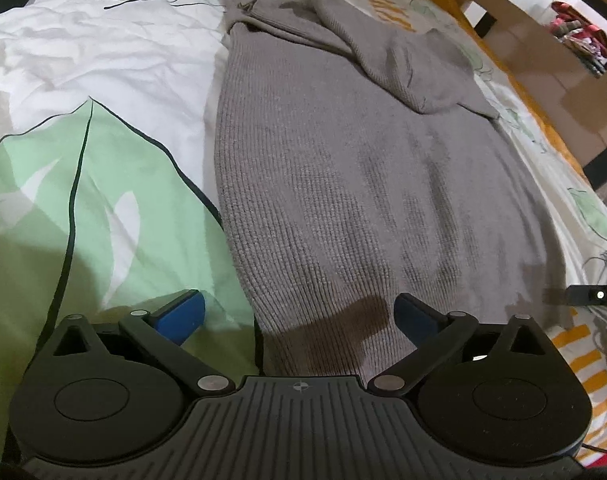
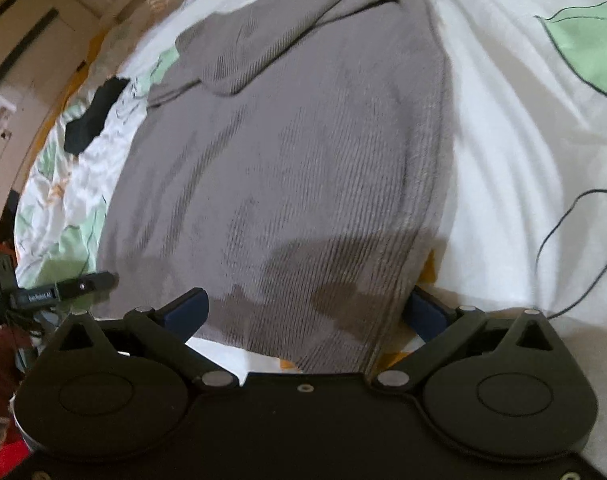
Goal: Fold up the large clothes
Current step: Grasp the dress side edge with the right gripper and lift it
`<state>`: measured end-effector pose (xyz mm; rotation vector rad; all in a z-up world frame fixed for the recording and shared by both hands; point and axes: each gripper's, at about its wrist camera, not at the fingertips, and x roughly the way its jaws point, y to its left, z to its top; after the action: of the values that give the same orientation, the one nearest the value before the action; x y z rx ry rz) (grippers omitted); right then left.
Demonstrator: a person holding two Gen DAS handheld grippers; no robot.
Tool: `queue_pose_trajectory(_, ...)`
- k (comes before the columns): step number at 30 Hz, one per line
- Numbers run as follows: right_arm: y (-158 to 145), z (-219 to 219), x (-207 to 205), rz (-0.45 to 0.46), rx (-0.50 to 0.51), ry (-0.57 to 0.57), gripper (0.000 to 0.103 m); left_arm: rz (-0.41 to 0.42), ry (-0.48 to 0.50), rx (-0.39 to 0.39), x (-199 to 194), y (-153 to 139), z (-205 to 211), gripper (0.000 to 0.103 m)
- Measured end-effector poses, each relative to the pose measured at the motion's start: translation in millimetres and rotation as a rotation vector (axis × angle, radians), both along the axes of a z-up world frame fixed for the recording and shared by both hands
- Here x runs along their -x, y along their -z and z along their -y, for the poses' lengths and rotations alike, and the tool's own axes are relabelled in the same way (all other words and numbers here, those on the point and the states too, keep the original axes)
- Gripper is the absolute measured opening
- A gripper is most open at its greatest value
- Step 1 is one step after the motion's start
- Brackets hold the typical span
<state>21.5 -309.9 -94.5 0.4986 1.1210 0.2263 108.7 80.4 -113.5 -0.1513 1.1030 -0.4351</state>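
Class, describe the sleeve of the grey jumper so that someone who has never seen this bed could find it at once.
Start at the bed cover, white with big green leaf shapes. A grey knitted jumper lies flat along it. At its far end the sleeve is folded back across the body, a narrow band ending in a cuff, the only raised double layer on the flat knit.

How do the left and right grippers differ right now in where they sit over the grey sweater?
The left gripper straddles the grey sweater at its left edge, one finger over the green-and-white bedsheet. The right gripper straddles the sweater's right edge, more cloth lying between its fingers. Both are open, holding nothing.
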Motion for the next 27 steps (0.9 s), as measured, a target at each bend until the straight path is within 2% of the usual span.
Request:
queue_pose_trajectory(7,0.7,-1.9,0.9,-0.004,0.008,-0.027,0.101,-0.009,-0.033,0.062,0.8,-1.4,-8.1,0.102)
queue_pose_trajectory(8,0.1,-1.9,1.7,-0.003,0.020,-0.026,0.086,-0.010,-0.036,0.067,0.5,-1.6,-8.4,0.102)
queue_pose_trajectory(9,0.0,-1.6,1.7,-0.010,0.035,-0.020,0.057,-0.010,-0.037,0.068,0.3,-1.8,-8.1,0.102)
queue_pose_trajectory(10,1.4,-1.3,2.0,-0.025,0.052,-0.009,0.040,-0.008,-0.035,0.067,0.5,-1.8,-7.7,0.102)
queue_pose_trajectory(11,3.7,0.3,2.0,-0.045,0.055,-0.006,0.018,-0.007,-0.034,0.066,0.9,-2.0,-7.5,0.102)
queue_pose_trajectory(13,-1.0,1.3,5.2,-0.032,0.062,-0.008,0.017,-0.008,-0.031,0.070,1.9,-3.3,-8.0,0.101)
queue_pose_trajectory(16,-22.2,8.4,16.1,0.018,0.145,-0.006,0.015,-0.013,-0.034,0.088,3.3,-3.4,-10.4,0.101)
queue_pose_trajectory(19,-24.2,24.9,22.0,-0.002,0.127,0.029,0.015,-0.024,-0.042,0.085,2.1,-4.5,-8.3,0.101)
queue_pose_trajectory(21,-22.3,24.5,22.0,-0.003,0.123,0.031,0.015,-0.025,-0.053,0.079,2.4,-6.1,-7.1,0.085)
queue_pose_trajectory(22,-22.0,21.1,21.2,0.002,0.128,0.016,0.015,-0.017,-0.064,0.057,3.4,-7.6,-7.0,0.066)
queue_pose_trajectory(23,-22.3,17.9,20.0,0.004,0.130,0.006,0.015,-0.006,-0.074,0.035,4.8,-9.2,-7.4,0.036)
queue_pose_trajectory(24,-23.4,16.9,19.1,0.006,0.127,-0.001,0.015,-0.003,-0.078,0.043,5.6,-10.1,-9.1,0.023)
queue_pose_trajectory(25,-24.0,15.7,18.5,0.012,0.115,-0.006,0.015,-0.021,-0.080,0.093,5.5,-9.7,-13.1,0.013)
queue_pose_trajectory(26,-24.3,17.3,18.1,0.017,0.094,-0.003,0.015,-0.027,-0.092,0.124,5.9,-10.5,-16.1,0.008)
queue_pose_trajectory(27,-25.9,17.8,16.8,0.020,0.078,0.004,0.015,-0.019,-0.098,0.142,6.6,-12.7,-18.5,0.008)
